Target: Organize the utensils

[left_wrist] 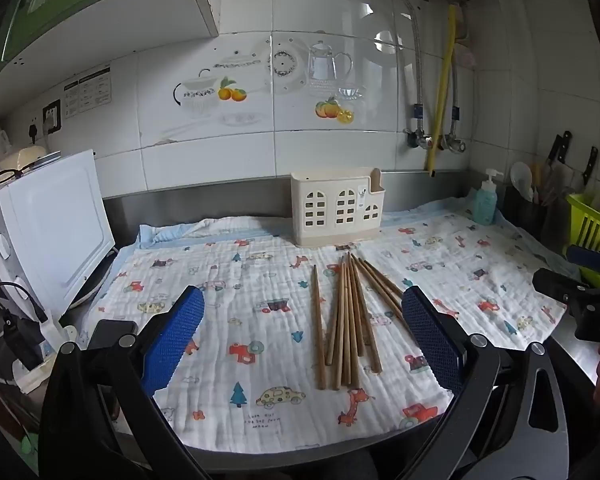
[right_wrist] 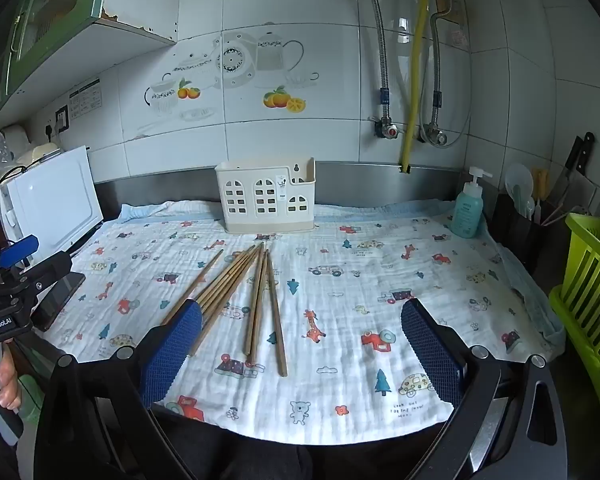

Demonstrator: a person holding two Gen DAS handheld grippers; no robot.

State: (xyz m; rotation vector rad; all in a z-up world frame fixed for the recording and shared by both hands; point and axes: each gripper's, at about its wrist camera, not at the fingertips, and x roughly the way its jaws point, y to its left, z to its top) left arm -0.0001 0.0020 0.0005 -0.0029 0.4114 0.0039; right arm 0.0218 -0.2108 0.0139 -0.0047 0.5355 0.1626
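Several wooden chopsticks (left_wrist: 346, 320) lie fanned out on a patterned cloth (left_wrist: 236, 304), tips pointing toward a cream utensil holder (left_wrist: 334, 210) with window cut-outs by the back wall. My left gripper (left_wrist: 302, 308) hovers above the cloth's near side, open, with the chopsticks lying below and between its blue pads. In the right wrist view the chopsticks (right_wrist: 256, 300) lie left of centre, the holder (right_wrist: 266, 200) behind them. My right gripper (right_wrist: 300, 320) is open and empty; its left pad (right_wrist: 176, 344) overlaps the leftmost sticks.
A white appliance (left_wrist: 56, 224) stands at the left with cables and a dark phone (right_wrist: 58, 294). A teal soap bottle (right_wrist: 468, 212), a dark utensil pot with knives (right_wrist: 520, 216) and a green rack (right_wrist: 588, 280) line the right side. A hand (right_wrist: 8, 380) holds the left gripper.
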